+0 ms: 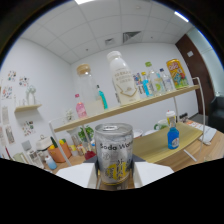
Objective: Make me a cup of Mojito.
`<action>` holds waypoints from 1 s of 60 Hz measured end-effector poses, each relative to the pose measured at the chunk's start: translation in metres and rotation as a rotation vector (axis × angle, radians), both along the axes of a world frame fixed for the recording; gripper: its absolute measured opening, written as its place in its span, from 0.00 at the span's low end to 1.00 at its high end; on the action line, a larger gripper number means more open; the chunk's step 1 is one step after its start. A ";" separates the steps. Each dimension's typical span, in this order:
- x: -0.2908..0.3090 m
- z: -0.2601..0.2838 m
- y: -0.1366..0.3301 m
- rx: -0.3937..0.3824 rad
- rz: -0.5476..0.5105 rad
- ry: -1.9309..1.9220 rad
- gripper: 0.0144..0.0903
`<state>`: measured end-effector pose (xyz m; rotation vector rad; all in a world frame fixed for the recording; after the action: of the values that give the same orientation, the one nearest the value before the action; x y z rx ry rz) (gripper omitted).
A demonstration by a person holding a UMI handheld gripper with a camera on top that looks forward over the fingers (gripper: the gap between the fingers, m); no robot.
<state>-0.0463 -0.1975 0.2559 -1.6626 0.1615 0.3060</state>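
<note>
Nearest the camera, a soda water can stands upright between the tongs, whose fingers appear as pale slabs flanking the lower part of the can on either side. Whether the tongs press on the can or merely stand about it cannot be told, since the lower region is blacked out and hides the contact. The can is silver with a closed top, a label reading "Soda Wa…" and a yellow patch lower down.

Behind the can lies the light wooden surface. On it, to one side, stands a small blue bottle with a white cap, well apart from the can. On the other side is a cluster of items: an orange container, some green leaves (possibly mint) and small glassware, too blurred to name.

Above the surface runs a wooden shelf. It carries a tall clear jar with a cork lid, a large white bottle, a small pink bottle, several slim bottles with coloured labels and a yellow can.

Farthest back are the white wall, a small wall shelf with ornaments, a dark door and the panelled ceiling with lights.
</note>
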 end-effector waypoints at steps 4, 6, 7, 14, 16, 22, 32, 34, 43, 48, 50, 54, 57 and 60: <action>-0.013 -0.027 0.003 -0.021 0.024 -0.080 0.48; -0.018 -0.041 0.005 -0.036 0.032 -0.099 0.48; -0.021 -0.048 0.006 -0.042 0.038 -0.107 0.48; -0.034 -0.096 0.010 -0.096 0.053 -0.177 0.48; -0.038 -0.108 0.011 -0.114 0.061 -0.183 0.48; -0.043 -0.138 0.014 -0.155 0.063 -0.191 0.48; -0.051 -0.171 0.015 -0.206 0.061 -0.200 0.48; -0.052 -0.175 0.014 -0.216 0.060 -0.199 0.48; -0.054 -0.182 0.012 -0.216 0.042 -0.215 0.49; -0.054 -0.183 0.010 -0.215 0.029 -0.223 0.50; -0.053 -0.182 0.009 -0.219 0.023 -0.225 0.51; -0.053 -0.183 0.008 -0.225 0.014 -0.228 0.52; -0.054 -0.183 0.004 -0.232 0.014 -0.238 0.53; -0.056 -0.180 0.001 -0.231 0.018 -0.252 0.61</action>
<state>-0.1022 -0.1966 0.0760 -1.9157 -0.0077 0.0913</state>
